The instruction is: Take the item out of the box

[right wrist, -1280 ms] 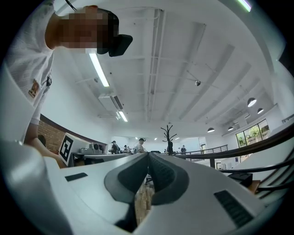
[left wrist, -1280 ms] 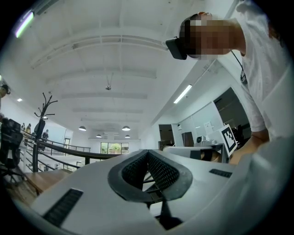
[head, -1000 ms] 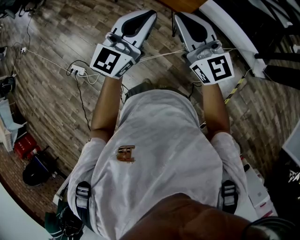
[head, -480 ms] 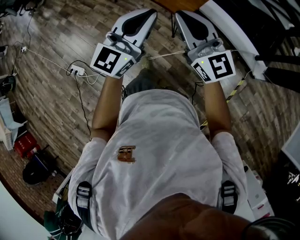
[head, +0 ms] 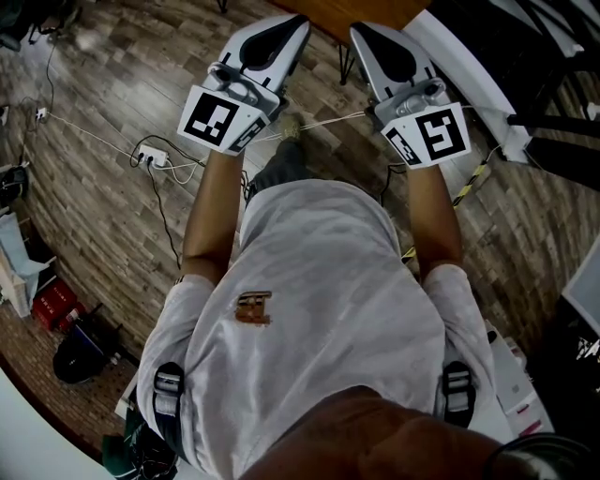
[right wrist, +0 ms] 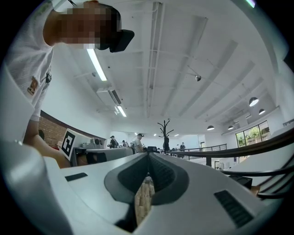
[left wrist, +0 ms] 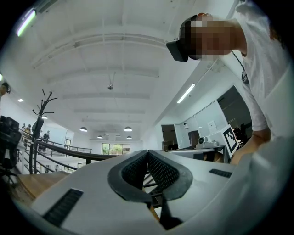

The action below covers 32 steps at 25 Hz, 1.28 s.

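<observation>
No box and no item show in any view. In the head view my left gripper and right gripper are held side by side in front of the person's white shirt, above the wood floor. Both point away from the body. The left gripper view shows its jaws closed tip to tip with nothing between them, aimed up at a white ceiling. The right gripper looks the same, jaws together and empty. Each gripper's marker cube faces the head camera.
A brown table edge lies just beyond the gripper tips. A white panel runs along the right. A power strip with cables lies on the floor at left, a red crate further left. A coat stand stands ahead.
The floor has slid a little in the head view, and a trouser leg and shoe have come forward between the arms. Both grippers stay shut and level.
</observation>
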Available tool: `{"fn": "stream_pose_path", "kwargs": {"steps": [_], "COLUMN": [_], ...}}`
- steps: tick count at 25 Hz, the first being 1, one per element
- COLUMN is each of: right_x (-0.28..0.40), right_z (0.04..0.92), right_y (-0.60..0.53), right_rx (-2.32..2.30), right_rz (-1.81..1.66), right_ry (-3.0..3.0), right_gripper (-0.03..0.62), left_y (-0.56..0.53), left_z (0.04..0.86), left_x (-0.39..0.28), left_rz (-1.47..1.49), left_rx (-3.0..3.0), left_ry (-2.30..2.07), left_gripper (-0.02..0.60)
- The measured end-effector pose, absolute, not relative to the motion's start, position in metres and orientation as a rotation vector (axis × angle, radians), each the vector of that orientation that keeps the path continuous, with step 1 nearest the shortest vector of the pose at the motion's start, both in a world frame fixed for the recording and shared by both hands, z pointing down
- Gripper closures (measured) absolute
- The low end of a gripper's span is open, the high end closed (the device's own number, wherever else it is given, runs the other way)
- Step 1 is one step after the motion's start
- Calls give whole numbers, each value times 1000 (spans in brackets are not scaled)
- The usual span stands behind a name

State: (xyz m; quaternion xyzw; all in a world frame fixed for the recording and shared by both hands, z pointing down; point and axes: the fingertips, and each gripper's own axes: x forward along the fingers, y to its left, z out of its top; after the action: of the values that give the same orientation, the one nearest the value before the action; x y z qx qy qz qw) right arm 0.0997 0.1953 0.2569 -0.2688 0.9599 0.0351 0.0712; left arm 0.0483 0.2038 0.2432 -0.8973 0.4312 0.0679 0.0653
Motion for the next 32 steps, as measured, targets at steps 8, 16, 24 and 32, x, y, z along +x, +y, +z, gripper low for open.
{"fn": "stream_pose_path", "kwargs": {"steps": [8, 16, 24, 32], "right_x": [53, 1, -44, -66], "right_z": [261, 260, 265, 272], "right_y": [113, 38, -33, -74], "right_rx": [-888, -996, -1115, -1204], "right_rz": [92, 102, 100, 90], "right_ry": [2880, 2883, 2874, 2865], "right_gripper": [562, 562, 562, 562], "left_y": [115, 39, -36, -83], "left_z": [247, 243, 245, 255], "left_x": [3, -55, -105, -135], "left_rz": [210, 249, 272, 263], "left_rx": [-2747, -2778, -2814, -2848], "left_ry": [1230, 1154, 1076, 1022], "left_gripper": [561, 561, 561, 561]}}
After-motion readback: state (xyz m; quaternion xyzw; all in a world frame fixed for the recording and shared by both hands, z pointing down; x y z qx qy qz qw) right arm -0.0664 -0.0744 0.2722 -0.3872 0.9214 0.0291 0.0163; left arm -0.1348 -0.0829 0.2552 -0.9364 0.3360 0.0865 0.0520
